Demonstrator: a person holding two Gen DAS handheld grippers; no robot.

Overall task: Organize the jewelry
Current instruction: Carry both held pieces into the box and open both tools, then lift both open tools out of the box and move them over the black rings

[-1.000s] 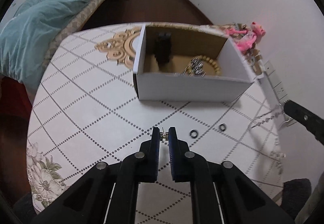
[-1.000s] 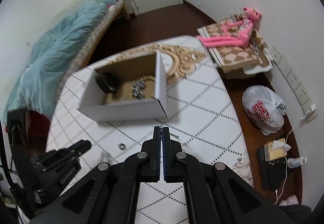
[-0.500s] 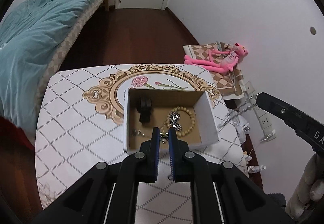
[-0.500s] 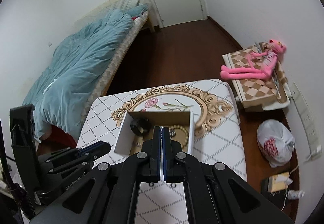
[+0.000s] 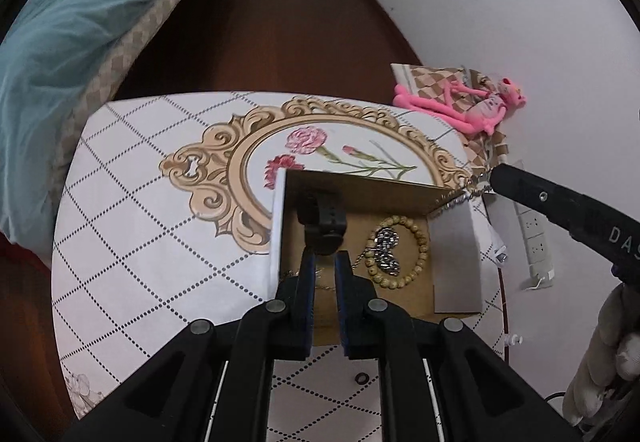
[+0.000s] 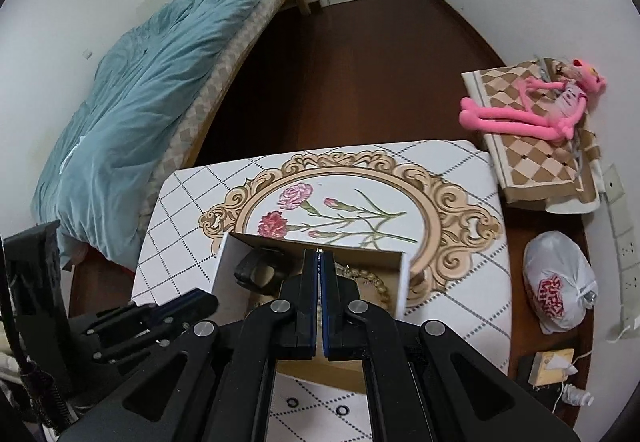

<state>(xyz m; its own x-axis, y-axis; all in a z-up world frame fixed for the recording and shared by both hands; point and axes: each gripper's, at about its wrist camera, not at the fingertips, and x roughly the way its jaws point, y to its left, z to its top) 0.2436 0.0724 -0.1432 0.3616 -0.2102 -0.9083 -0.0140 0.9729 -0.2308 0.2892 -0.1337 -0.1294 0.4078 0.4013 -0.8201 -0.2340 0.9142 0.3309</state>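
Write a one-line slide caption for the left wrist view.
Left gripper over an open box holding a bead bracelet.

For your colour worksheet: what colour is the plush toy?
Pink; the toy shows best in the right wrist view.

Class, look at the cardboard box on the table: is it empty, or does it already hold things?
Not empty. The open-topped cardboard box holds a wooden bead bracelet, a silver chain piece inside that loop, and a black object near the left wall.

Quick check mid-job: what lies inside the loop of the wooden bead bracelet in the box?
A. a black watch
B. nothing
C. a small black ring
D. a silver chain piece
D: in the left wrist view a bunched silver chain piece lies within the wooden bead bracelet on the floor of the box.
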